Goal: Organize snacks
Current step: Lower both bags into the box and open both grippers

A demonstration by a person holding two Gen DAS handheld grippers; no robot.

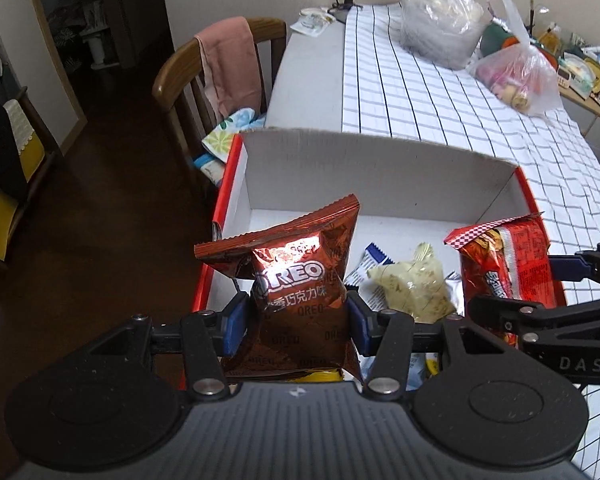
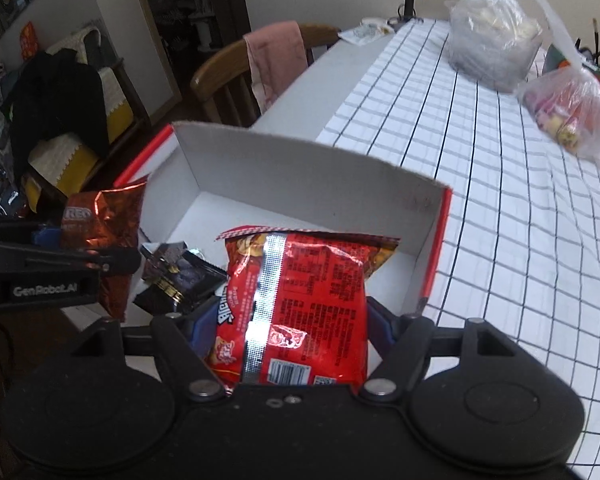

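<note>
My left gripper is shut on a brown Oreo packet, held upright over the near left part of a white cardboard box with red outer sides. My right gripper is shut on a red snack bag with a silver seam, held over the near right part of the same box. The Oreo packet also shows at the left of the right wrist view, and the red bag at the right of the left wrist view. On the box floor lie a pale yellow snack pack and a dark packet.
The box stands on a table under a white checked cloth. Two plastic bags sit at the far end beside a lamp base. A wooden chair with a pink cloth stands left of the table.
</note>
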